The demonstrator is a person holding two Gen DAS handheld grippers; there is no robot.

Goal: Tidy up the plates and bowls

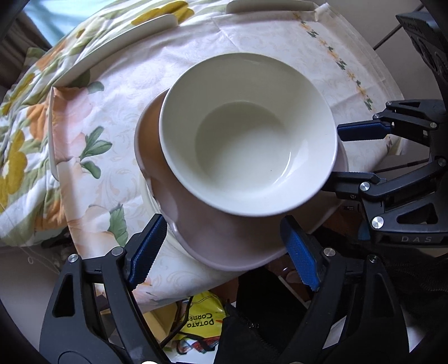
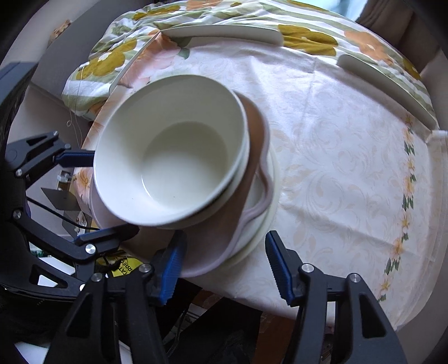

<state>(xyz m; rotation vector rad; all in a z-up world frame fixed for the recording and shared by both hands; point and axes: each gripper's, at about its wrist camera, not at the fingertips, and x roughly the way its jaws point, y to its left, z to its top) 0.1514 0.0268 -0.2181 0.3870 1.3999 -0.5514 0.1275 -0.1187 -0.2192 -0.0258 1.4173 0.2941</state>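
Observation:
A white bowl (image 1: 246, 134) (image 2: 170, 151) sits on top of a pinkish plate with a wavy rim (image 1: 224, 246) (image 2: 252, 134). That plate rests on a cream plate (image 2: 273, 179) at the near edge of the table. My left gripper (image 1: 224, 252) (image 2: 112, 193) points down over the stack. It is open, its blue pads (image 1: 145, 249) standing either side of the pinkish plate's near rim without pressing it. My right gripper (image 2: 225, 268) (image 1: 347, 155) is open too, beside the bowl, with the plate rims between its pads (image 2: 280, 268).
The round table carries a pale patterned cloth (image 1: 117, 173) (image 2: 336, 168). Two more white plates lie at its far side (image 1: 126, 39) (image 1: 268, 5) (image 2: 224, 30) (image 2: 386, 86). Beyond them lies a flowered quilt (image 1: 16, 156). A yellow bag (image 1: 201, 319) and dark clutter lie below the table's edge.

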